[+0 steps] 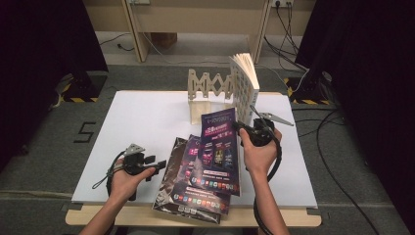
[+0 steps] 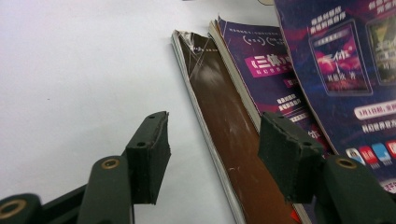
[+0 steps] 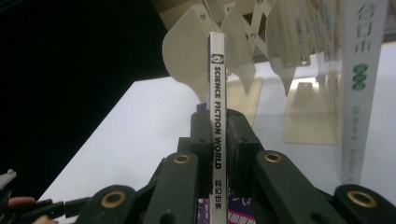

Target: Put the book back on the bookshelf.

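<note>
Magazine [image 1: 219,147] gripped at its spine by the right tongs [image 1: 243,131], lifted off the near pile.

Right tongs are clamped narrow on the white spine [image 3: 217,140], the cover hanging tilted above two other magazines [image 1: 188,178] lying fanned on the white surface [image 1: 147,117]. It looks thin, light and floppy, with a glossy cover likely to slip, so the stiff spine is the best place to hold it; a grip on loose pages could tear them. Left tongs [image 2: 212,154] stand wide, holding nothing, just over the pile's left edge. A wooden rack [image 1: 208,88] stands at the far side, with a thick book [image 1: 244,85] upright at its right.
</note>
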